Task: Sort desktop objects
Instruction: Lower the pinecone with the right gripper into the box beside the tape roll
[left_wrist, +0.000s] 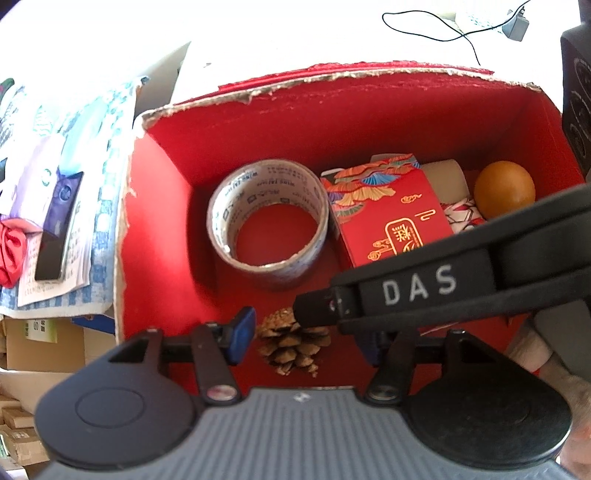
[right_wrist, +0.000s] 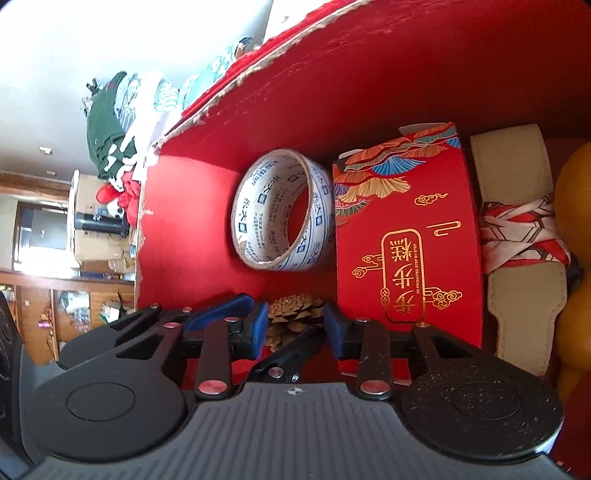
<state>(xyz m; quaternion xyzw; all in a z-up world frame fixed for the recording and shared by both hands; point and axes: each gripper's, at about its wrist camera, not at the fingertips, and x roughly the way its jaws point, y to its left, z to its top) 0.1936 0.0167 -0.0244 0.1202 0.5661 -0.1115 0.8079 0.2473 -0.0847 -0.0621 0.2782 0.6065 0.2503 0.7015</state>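
Both grippers reach into the red box (left_wrist: 332, 122). Left gripper (left_wrist: 306, 339) stands spread around the pine cone (left_wrist: 291, 343) on the floor; right gripper (right_wrist: 295, 325) is spread beside that cone too. Farther in sit a tape roll (left_wrist: 267, 218), a red carton (right_wrist: 406, 236) and an orange ball (left_wrist: 504, 188).

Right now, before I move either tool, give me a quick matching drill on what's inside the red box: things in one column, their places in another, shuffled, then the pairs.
Things:
1. tape roll
2. pine cone
3. orange ball
4. red gift box

Places:
A. far right end of the red box
B. between the tape roll and the cream case
C. nearest the tools, on the floor
D. left of the gift box, near the back wall

Pairs: 1-D, 2-C, 3-A, 4-B
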